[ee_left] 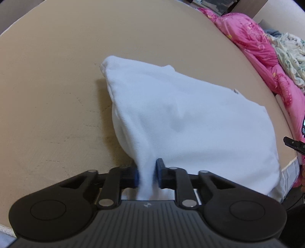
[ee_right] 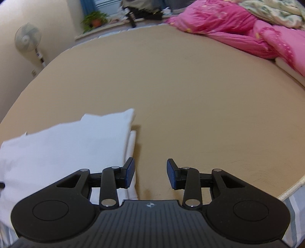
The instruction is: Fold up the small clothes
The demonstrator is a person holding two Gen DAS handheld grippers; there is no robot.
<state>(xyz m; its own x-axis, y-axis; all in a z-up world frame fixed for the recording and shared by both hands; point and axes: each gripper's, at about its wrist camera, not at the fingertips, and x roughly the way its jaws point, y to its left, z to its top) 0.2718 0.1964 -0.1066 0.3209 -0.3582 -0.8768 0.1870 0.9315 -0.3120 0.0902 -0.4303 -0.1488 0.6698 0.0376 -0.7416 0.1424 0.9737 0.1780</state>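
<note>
A white garment [ee_left: 190, 122] lies partly folded on the tan bed sheet [ee_left: 49, 91]. My left gripper [ee_left: 146, 175] is shut on the garment's near edge, with cloth bunched between the blue pads and lifted a little. In the right wrist view the same white garment [ee_right: 63, 145] lies at the lower left, folded in layers. My right gripper [ee_right: 150, 174] is open and empty, just right of the garment's edge, above bare sheet. Its left finger [ee_right: 128, 172] overlaps the cloth edge in view. The tip of the right gripper [ee_left: 294, 146] shows at the far right of the left wrist view.
A pink quilt [ee_right: 238, 28] and a pale patterned blanket [ee_right: 276, 11] are heaped along the bed's far right side. A standing fan [ee_right: 28, 40] and a potted plant [ee_right: 94, 20] stand beyond the bed. The mattress edge [ee_right: 289, 192] runs at the lower right.
</note>
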